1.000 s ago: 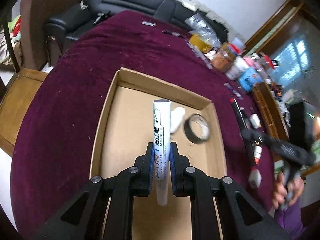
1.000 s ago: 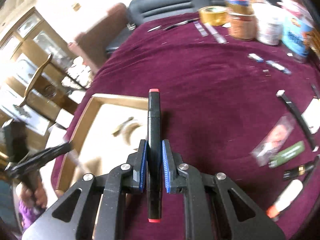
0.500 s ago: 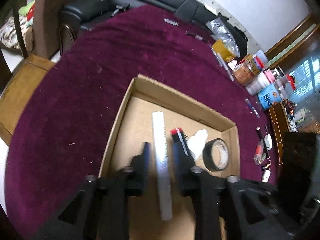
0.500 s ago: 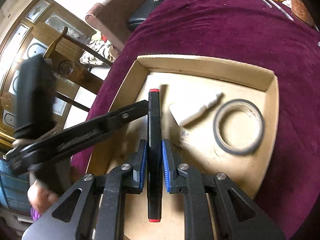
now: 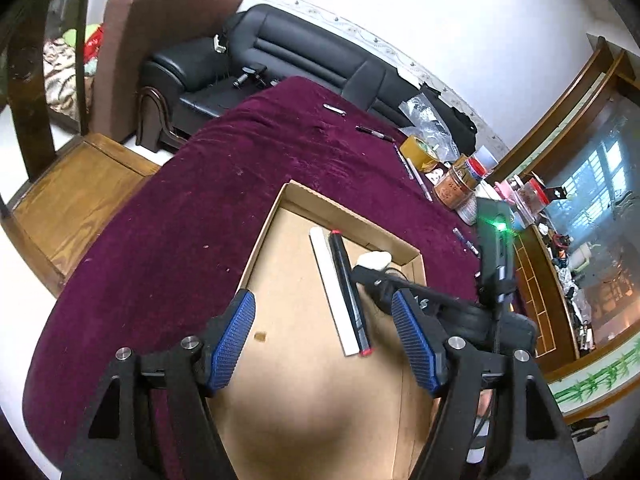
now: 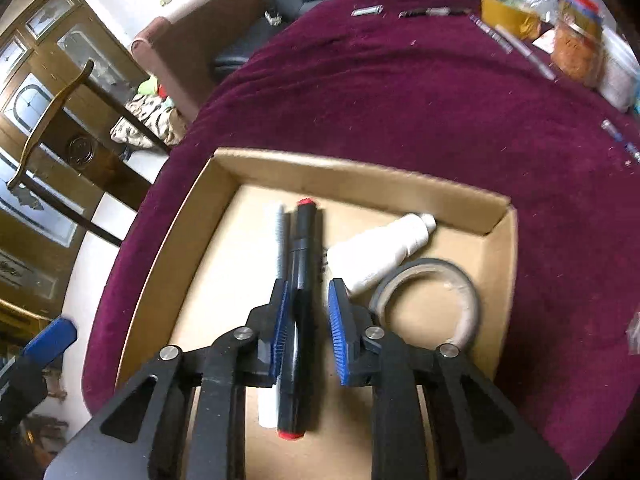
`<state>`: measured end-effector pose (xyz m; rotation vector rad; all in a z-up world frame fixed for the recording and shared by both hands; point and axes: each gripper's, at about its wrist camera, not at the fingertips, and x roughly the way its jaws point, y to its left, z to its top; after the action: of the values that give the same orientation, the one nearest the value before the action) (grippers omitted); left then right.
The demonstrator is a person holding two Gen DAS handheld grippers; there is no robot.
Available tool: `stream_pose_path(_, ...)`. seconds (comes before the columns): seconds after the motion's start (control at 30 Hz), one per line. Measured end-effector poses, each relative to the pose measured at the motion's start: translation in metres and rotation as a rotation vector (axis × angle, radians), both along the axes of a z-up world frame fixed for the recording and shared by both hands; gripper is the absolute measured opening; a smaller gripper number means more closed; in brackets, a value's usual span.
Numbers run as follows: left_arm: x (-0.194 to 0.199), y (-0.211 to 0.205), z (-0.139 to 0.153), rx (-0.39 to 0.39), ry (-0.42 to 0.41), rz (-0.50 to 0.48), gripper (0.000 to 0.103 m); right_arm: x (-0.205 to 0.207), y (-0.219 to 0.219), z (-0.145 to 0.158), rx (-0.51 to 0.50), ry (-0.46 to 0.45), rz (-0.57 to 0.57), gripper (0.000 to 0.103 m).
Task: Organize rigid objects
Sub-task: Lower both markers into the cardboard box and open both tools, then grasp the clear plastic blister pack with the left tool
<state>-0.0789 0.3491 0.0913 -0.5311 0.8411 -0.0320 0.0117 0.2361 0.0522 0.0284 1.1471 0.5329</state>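
A cardboard box (image 5: 276, 220) sits on the maroon tablecloth. Inside lie a white paint marker (image 5: 330, 288) and a black marker with red ends (image 5: 348, 284), side by side. My left gripper (image 5: 324, 312) is open and empty above the box, pulled back from the white marker. My right gripper (image 6: 308, 292) is open, its pads either side of the black marker (image 6: 302, 264) without gripping it; the white marker (image 6: 282, 232) lies just left of it. A white bottle (image 6: 380, 252) and a tape roll (image 6: 428, 300) lie at the right of the box (image 6: 360, 176).
Pens (image 5: 374, 132), a yellow tape roll (image 5: 418, 152) and jars (image 5: 456, 188) stand along the table's far right. More pens (image 6: 432, 11) and a jar (image 6: 576, 48) show in the right wrist view. A black sofa (image 5: 300, 56) and a wooden chair (image 5: 72, 184) border the table.
My left gripper opened, left the white marker in the box and drew back. My right gripper carried the black marker into the box, set it beside the white one and opened.
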Motion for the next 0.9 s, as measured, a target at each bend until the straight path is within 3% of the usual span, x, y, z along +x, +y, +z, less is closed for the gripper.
stream_pose_path(0.2,-0.017,-0.026,0.009,0.067,-0.015,-0.004,0.066,-0.023,-0.027,0.035,0.042,-0.091,0.004,0.019)
stream_pose_path(0.23,-0.019,-0.032,0.011,0.073,-0.019,-0.013,0.066,-0.031,-0.037,0.045,0.039,-0.126,0.006,0.025)
stream_pose_path(0.33,-0.026,-0.056,0.016,0.091,-0.039,-0.056,0.066,-0.052,-0.073,0.070,0.025,-0.250,-0.020,0.059)
stream_pose_path(0.43,-0.033,-0.087,0.020,0.101,-0.061,-0.109,0.066,-0.080,-0.127,0.100,-0.015,-0.442,-0.100,0.062)
stream_pose_path(0.57,-0.035,-0.137,0.018,0.103,-0.075,-0.223,0.079,-0.119,-0.198,0.120,-0.129,-0.701,-0.270,0.103)
stream_pose_path(0.6,-0.034,-0.150,0.015,0.110,-0.071,-0.250,0.079,-0.124,-0.217,0.117,-0.160,-0.731,-0.312,0.103)
stream_pose_path(0.63,-0.035,-0.159,0.015,0.117,-0.064,-0.268,0.079,-0.124,-0.234,0.113,-0.200,-0.722,-0.346,0.103)
stream_pose_path(0.7,-0.029,-0.183,0.008,0.128,-0.032,-0.316,0.079,-0.113,-0.269,0.100,-0.261,-0.615,-0.413,0.103)
stream_pose_path(0.9,-0.013,-0.238,0.007,0.171,-0.011,-0.405,0.079,-0.090,-0.372,0.066,-0.090,-0.465,-0.641,0.103)
